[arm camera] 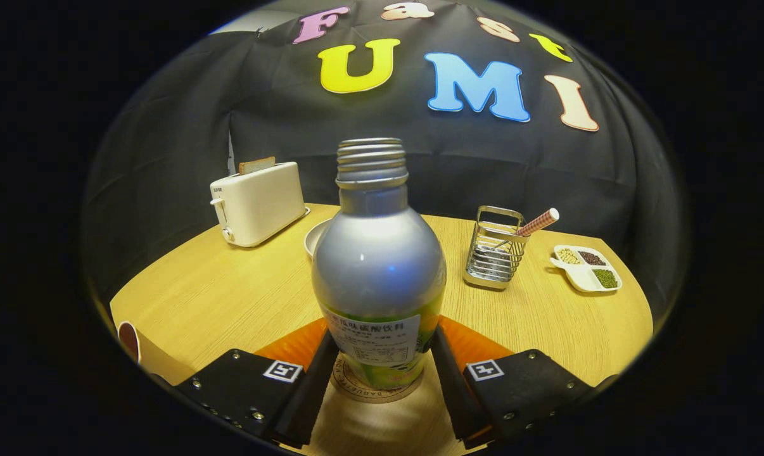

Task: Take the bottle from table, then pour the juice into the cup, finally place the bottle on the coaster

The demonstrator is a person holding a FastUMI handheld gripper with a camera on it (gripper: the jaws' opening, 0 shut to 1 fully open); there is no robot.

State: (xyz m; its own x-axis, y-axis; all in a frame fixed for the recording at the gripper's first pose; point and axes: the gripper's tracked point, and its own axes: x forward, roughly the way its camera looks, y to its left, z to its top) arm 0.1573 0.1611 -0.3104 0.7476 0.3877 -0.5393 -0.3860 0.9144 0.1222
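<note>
A silver bottle (pixel 378 266) with an open threaded neck and a white-and-green label stands upright between my fingers. Its base rests on a round brown coaster (pixel 356 391) on the wooden table (pixel 230 297). My gripper (pixel 381 334) is shut on the bottle's lower body, and both black fingers (pixel 312 373) press against its sides. A paper cup (pixel 130 340) with a dark inside stands off to the left of the left finger, near the table's edge.
A white toaster (pixel 258 202) stands at the back left, and a pale bowl (pixel 314 237) is partly hidden behind the bottle. To the right are a wire holder (pixel 495 250) with a striped straw and a white divided dish (pixel 586 268) of beans.
</note>
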